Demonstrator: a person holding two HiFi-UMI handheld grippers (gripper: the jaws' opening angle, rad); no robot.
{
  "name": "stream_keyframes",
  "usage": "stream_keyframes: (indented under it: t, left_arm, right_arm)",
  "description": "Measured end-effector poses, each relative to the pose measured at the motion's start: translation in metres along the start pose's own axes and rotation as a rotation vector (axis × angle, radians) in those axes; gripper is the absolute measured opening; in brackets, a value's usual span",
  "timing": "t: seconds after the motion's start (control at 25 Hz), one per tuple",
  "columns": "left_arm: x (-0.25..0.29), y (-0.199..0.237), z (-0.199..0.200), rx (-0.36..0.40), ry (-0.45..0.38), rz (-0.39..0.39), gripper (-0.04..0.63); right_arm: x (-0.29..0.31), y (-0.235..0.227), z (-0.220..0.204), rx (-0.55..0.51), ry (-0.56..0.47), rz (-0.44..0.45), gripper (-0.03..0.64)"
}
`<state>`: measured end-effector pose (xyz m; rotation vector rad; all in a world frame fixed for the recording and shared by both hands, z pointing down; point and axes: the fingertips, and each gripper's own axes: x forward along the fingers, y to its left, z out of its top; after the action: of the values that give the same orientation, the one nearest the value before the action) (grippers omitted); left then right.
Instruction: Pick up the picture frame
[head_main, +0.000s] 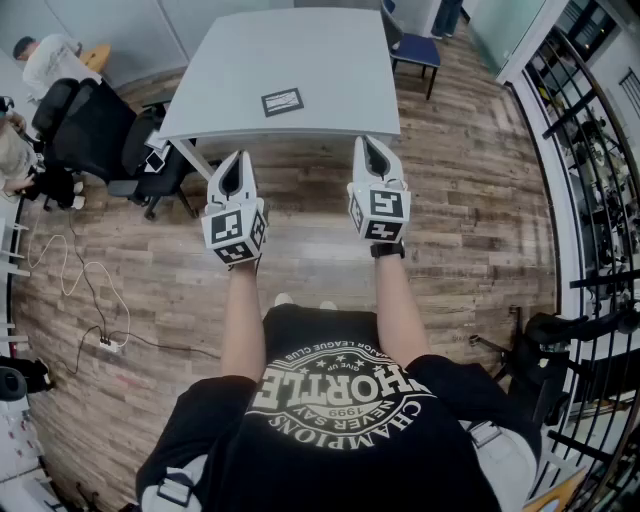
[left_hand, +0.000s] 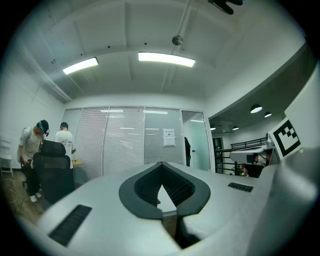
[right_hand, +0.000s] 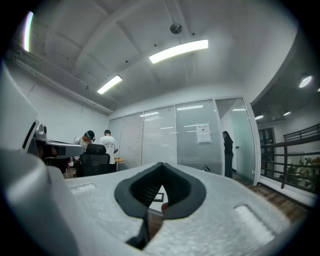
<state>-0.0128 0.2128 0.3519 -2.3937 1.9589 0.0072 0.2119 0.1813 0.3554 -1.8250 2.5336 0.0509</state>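
A small dark-edged picture frame (head_main: 282, 102) lies flat on the grey table (head_main: 300, 40), near its front edge. My left gripper (head_main: 232, 170) is held level in front of the table, below and left of the frame, shut and empty. The right gripper (head_main: 372, 155) is level too, right of the frame and short of the table edge, shut with nothing in it. In the right gripper view the frame (right_hand: 158, 196) shows small through the gap behind the closed jaws. In the left gripper view only the table top (left_hand: 167, 200) shows there.
A black office chair (head_main: 95, 130) stands left of the table with people beside it at the far left. A blue chair (head_main: 415, 48) is behind the table's right corner. Black railings (head_main: 590, 180) run along the right. A cable (head_main: 85, 290) trails over the wood floor at left.
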Motion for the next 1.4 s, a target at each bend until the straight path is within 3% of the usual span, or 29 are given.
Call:
stream_keyframes:
  t: [0.44,0.64,0.96,1.4]
  left_arm:
    - [-0.003,0.02,-0.018,0.027,0.049,0.046,0.005]
    - [0.022,0.037,-0.035,0.011,0.066,0.053,0.005]
    - [0.104,0.09,-0.043,-0.001,0.058,0.054,0.005]
    - [0.261,0.142,-0.037,-0.019,0.03,-0.067,0.005]
  right_arm:
    - [0.009,-0.017,-0.015,0.009,0.017,-0.018,-0.003]
    - [0.04,-0.007,-0.028,0.009,0.025,0.019,-0.003]
    - [0.137,0.006,-0.03,-0.013,0.033,0.035,-0.003]
    - [0.299,0.043,-0.019,-0.039,0.024,0.061,-0.003]
